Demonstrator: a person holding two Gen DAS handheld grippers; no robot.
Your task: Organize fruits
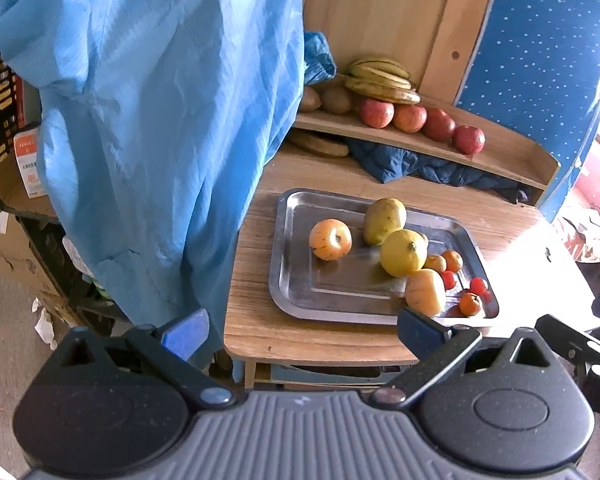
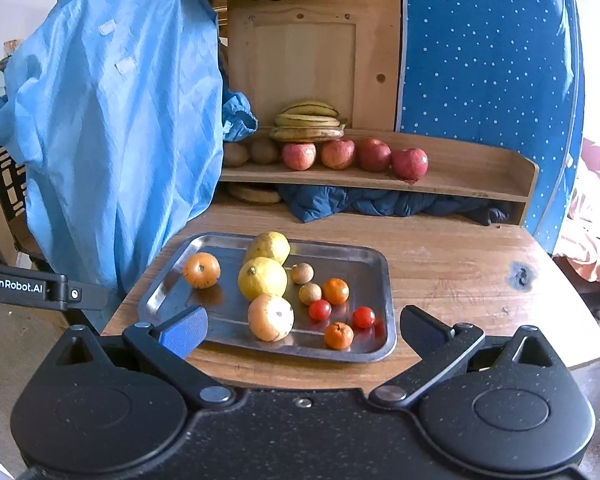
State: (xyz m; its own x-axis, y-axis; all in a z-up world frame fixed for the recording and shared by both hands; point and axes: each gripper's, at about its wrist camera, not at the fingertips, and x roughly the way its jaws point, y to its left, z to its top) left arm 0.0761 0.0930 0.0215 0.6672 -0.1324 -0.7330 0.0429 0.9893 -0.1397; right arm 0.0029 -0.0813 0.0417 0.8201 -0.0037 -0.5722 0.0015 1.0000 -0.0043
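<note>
A steel tray (image 1: 296, 280) (image 2: 376, 264) lies on the wooden table and holds mixed fruit: a yellow lemon (image 1: 403, 253) (image 2: 262, 278), a green-yellow mango (image 1: 384, 220) (image 2: 269, 246), two pale orange persimmons (image 1: 330, 239) (image 2: 270, 317), small oranges (image 2: 335, 290), cherry tomatoes (image 2: 320, 309) and two brown nuts (image 2: 302, 273). Red apples (image 1: 409, 117) (image 2: 336, 153), bananas (image 1: 380, 78) (image 2: 308, 121) and kiwis (image 2: 264, 150) sit on the wooden shelf behind. My left gripper (image 1: 302, 330) hangs open before the tray's near edge. My right gripper (image 2: 302, 330) is open too, empty, just in front of the tray.
A big light blue cloth (image 1: 152, 120) (image 2: 112, 120) hangs at the table's left side. Dark blue fabric (image 2: 380, 204) is stuffed under the shelf. Cardboard boxes (image 1: 16, 216) and litter lie on the floor to the left. The left gripper's body (image 2: 40, 288) shows at the left of the right wrist view.
</note>
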